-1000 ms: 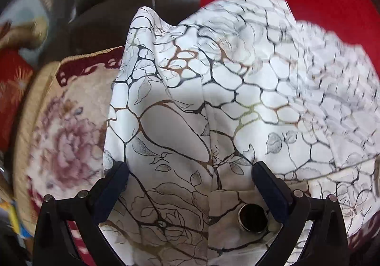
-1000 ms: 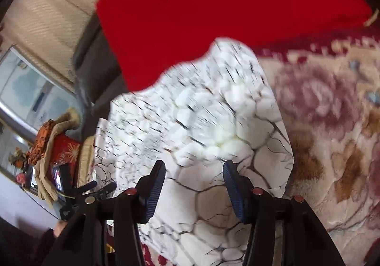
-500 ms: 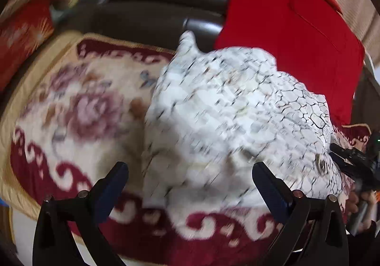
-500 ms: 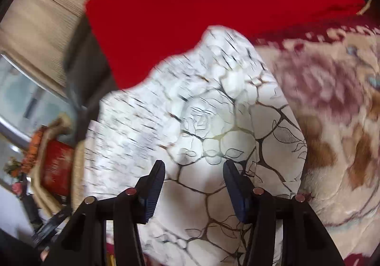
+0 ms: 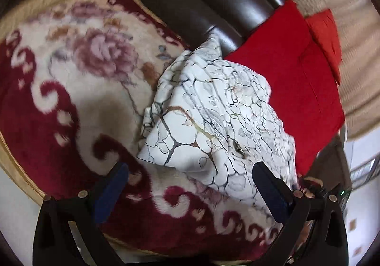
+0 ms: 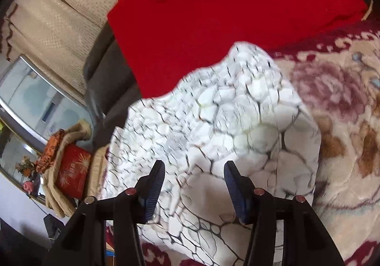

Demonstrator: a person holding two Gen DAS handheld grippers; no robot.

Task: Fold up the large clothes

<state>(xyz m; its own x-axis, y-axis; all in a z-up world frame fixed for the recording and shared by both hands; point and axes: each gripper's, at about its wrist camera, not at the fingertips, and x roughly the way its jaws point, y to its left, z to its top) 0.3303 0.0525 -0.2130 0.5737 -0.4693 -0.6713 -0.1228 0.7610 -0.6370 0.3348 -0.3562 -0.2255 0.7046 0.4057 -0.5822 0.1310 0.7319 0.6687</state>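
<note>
1. Our left gripper [image 5: 190, 185] stood with its two blue-padded fingers [image 5: 111, 192] spread wide apart, and nothing lay between them; only the patterned cover showed in the gap.
2. Our right gripper [image 6: 194, 185] stood with its jaws partly apart. White cloth filled the space between the blue pads [image 6: 234, 190], but the picture was blurred there and we could not tell whether the pads pressed on the cloth or only hung over it.
3. Just beyond the left gripper's fingertips lay the garment [image 5: 213, 118], a white cloth printed with dark, crack-like lines and faint leaves. It sat in a rumpled heap, one corner pointing up toward the sofa back.
4. In the right wrist view the same garment [image 6: 213, 123] spread outward from the gripper, its far edge overlapping the lower edge of a red cushion.
5. A small dark metal fastening [image 5: 237, 147] showed on the cloth near the right-hand finger of the left gripper.
6. The garment rested on a plush seat cover [image 5: 71, 99], cream with pink flowers and deep red scrolls along its border.
7. Behind the garment, the red cushion [image 5: 296, 80] leaned against the dark brown leather sofa back [image 5: 201, 4].
8. Further out hung a beige curtain [image 6: 59, 16], and beside it we saw a window [image 6: 30, 99].
9. Below the window a red box [image 6: 71, 171] sat under draped tan cloth.
</note>
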